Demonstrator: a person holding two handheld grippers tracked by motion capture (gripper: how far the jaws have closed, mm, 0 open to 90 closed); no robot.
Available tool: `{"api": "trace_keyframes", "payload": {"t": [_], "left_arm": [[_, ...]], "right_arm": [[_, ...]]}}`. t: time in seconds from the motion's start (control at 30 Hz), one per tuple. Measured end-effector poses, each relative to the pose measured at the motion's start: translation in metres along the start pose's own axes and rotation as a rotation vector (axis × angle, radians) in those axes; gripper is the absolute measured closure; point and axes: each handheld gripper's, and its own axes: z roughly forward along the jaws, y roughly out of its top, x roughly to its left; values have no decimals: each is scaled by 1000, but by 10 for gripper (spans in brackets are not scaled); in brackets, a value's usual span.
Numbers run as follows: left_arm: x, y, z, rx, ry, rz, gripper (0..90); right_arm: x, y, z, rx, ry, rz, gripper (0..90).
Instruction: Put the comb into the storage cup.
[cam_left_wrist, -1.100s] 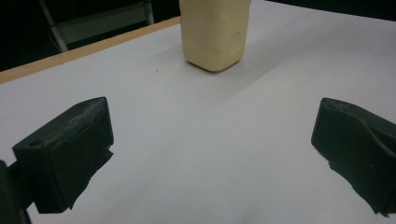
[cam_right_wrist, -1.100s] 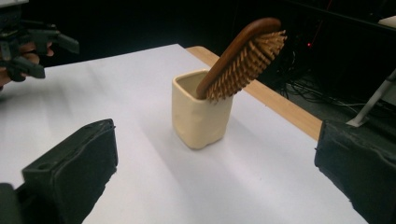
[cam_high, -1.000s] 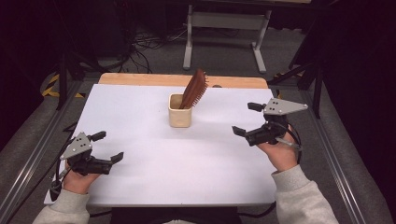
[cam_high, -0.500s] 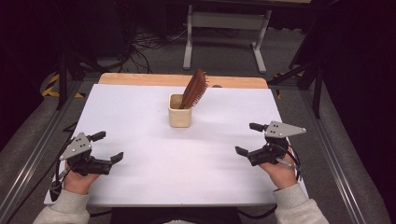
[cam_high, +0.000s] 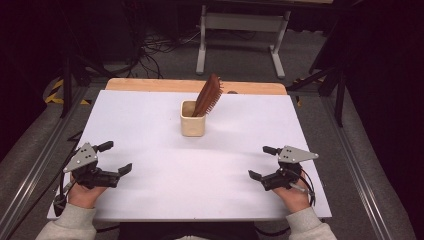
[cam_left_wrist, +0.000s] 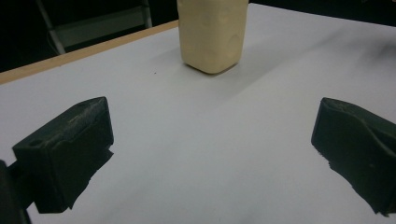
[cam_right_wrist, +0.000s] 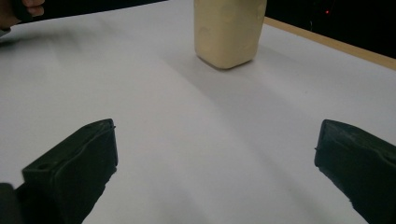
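A cream square cup (cam_high: 193, 119) stands upright near the back middle of the white table (cam_high: 150, 125). A brown hairbrush (cam_high: 208, 95) leans in it, its bristled head sticking up and to the right. My left gripper (cam_high: 115, 157) rests low at the front left, open, with nothing between its jaws. My right gripper (cam_high: 262, 162) sits at the front right, also open and empty. Both point toward the cup, which appears ahead in the left gripper view (cam_left_wrist: 212, 35) and in the right gripper view (cam_right_wrist: 229, 32).
A wooden strip (cam_high: 150, 85) runs along the table's far edge. Beyond it stand a metal frame (cam_high: 240, 30) and cables on the floor. Metal rails (cam_high: 357, 165) flank the table on both sides.
My right gripper has drawn back from the middle right toward the front edge and come down to the table. The left gripper, cup and brush have stayed put.
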Motion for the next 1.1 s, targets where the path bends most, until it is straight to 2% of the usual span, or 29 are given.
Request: {"api": "trace_keyframes", "payload": {"t": [0.17, 0.4, 0.47, 0.57, 0.63, 0.7, 0.77, 0.87, 1.1], "left_arm": [[0, -1, 0, -2, -1, 0, 2], [1, -9, 3, -16, -5, -26, 2], [1, -12, 4, -10, 1, -12, 2], [2, -16, 6, 10, -17, -30, 2], [2, -17, 7, 12, -10, -23, 2], [2, -17, 5, -6, -34, -50, 2], [0, -18, 5, -31, -11, -40, 2], [-1, -18, 5, -15, 8, -22, 2], [-3, -18, 8, 10, 19, -12, 2]], "right_arm": [[4, -12, 5, 10, 3, 5, 1], [10, -30, 10, 7, 8, 27, 2], [12, -31, 12, 22, 2, 11, 1], [13, -30, 13, 16, 10, 7, 2], [12, -30, 12, 3, -6, 13, 2], [10, -30, 11, -6, -7, 26, 2], [8, -31, 10, -8, -21, 34, 2], [8, -30, 9, -14, -26, 24, 2], [9, -30, 9, -15, -29, 12, 2]]}}
